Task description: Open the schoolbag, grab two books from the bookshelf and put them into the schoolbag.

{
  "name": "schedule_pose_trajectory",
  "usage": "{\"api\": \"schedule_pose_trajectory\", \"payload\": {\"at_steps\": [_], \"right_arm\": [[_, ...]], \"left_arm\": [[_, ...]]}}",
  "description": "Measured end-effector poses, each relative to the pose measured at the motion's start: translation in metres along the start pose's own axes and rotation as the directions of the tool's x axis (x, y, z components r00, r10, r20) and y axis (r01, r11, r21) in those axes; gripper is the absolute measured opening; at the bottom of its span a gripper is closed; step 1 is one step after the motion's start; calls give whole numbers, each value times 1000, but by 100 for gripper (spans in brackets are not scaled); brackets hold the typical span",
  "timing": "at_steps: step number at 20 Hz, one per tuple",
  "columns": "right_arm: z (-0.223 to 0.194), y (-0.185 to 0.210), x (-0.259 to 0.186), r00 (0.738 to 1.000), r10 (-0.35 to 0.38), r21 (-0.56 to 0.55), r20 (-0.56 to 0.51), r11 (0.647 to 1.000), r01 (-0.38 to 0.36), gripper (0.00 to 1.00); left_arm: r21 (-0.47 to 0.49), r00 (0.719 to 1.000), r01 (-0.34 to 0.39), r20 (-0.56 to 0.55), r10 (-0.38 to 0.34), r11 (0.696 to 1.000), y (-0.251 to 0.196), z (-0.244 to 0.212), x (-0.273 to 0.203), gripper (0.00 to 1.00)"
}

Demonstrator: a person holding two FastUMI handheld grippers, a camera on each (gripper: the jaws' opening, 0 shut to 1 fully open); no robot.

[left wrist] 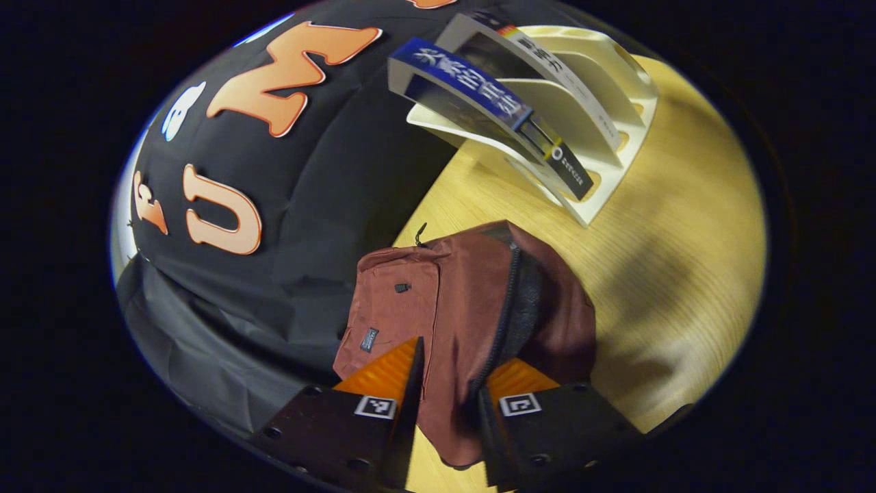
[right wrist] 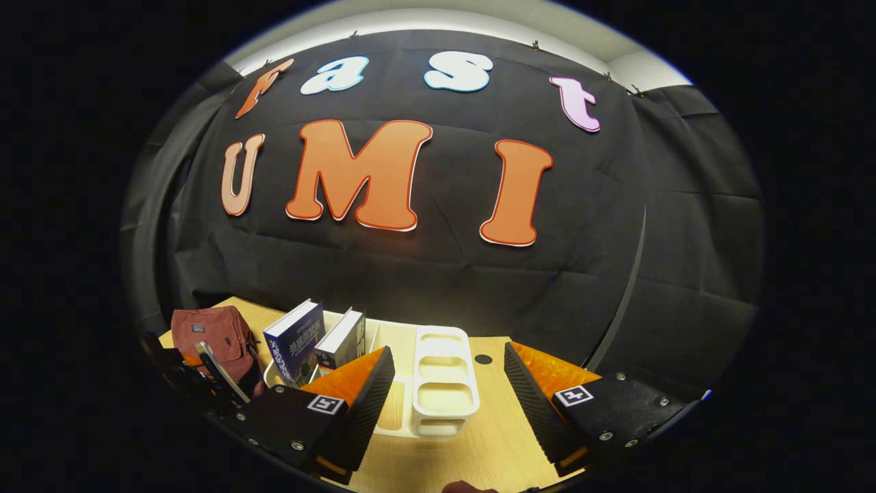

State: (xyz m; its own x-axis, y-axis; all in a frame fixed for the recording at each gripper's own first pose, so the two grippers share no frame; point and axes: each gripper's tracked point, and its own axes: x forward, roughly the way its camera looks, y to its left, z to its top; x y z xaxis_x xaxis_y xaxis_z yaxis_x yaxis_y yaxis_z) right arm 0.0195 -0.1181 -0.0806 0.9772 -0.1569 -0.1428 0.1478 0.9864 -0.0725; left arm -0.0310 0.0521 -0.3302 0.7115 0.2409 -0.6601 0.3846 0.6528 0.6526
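On the pale wooden counter (left wrist: 657, 287) one schoolbag, one bookshelf and two books were in sight. In the left gripper view, the rust-red schoolbag (left wrist: 438, 308) lay at about 6 o'clock, just ahead of the left gripper (left wrist: 448, 383). Its main zipper (left wrist: 506, 308) was parted into a dark slit, though nothing inside could be made out. A small front pocket with a little label faced toward 9 o'clock. The left gripper's fingers (left wrist: 390, 373) stood moderately apart with a fold of the bag's fabric lying between them; whether both fingers pressed on the cloth I could not tell.

Toward 1 o'clock in that view stood the cream bookshelf (left wrist: 602, 137), a slotted rack well apart from the schoolbag. It held two books: a blue-spined book (left wrist: 479, 89) nearer the bag, and a white-covered book (left wrist: 540, 61) one slot behind, both leaning. The remaining slots held nothing.

In the right gripper view, the right gripper (right wrist: 448, 394) hung above the counter with its fingers (right wrist: 363, 397) spread wide, holding nothing. The rack's bare slots (right wrist: 441, 383) sat between those fingers at 6 o'clock, the two books at 7 o'clock, and the schoolbag at 8 o'clock, with the left gripper's dark body just in front of it.
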Motion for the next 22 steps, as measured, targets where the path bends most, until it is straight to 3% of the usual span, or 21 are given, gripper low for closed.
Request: {"api": "schedule_pose_trajectory", "payload": {"at_steps": [5, 9, 13, 18, 22], "right_arm": [[24, 26, 8, 999, 36, -8, 2, 999, -36, 95], [38, 66, 16, 993, 113, -52, -35, 992, -115, 95], [37, 127, 11, 959, 252, -46, -130, 964, -260, 96], [36, 173, 20, 928, 281, -79, -246, 948, -308, 96], [35, 191, 34, 893, 261, -36, -366, 955, -294, 96]], "left_arm": [[-70, 984, 175, -3, -176, 982, 22, 2, 2, 15], [-69, 956, 293, -2, -294, 953, 39, 2, -2, 12], [-7, 930, 367, 12, -367, 930, 61, 4, 0, 10], [-63, 868, 497, 29, -496, 866, 81, 6, 2, 10], [-135, 784, 620, 69, -617, 773, 106, 12, 4, 10]]}}
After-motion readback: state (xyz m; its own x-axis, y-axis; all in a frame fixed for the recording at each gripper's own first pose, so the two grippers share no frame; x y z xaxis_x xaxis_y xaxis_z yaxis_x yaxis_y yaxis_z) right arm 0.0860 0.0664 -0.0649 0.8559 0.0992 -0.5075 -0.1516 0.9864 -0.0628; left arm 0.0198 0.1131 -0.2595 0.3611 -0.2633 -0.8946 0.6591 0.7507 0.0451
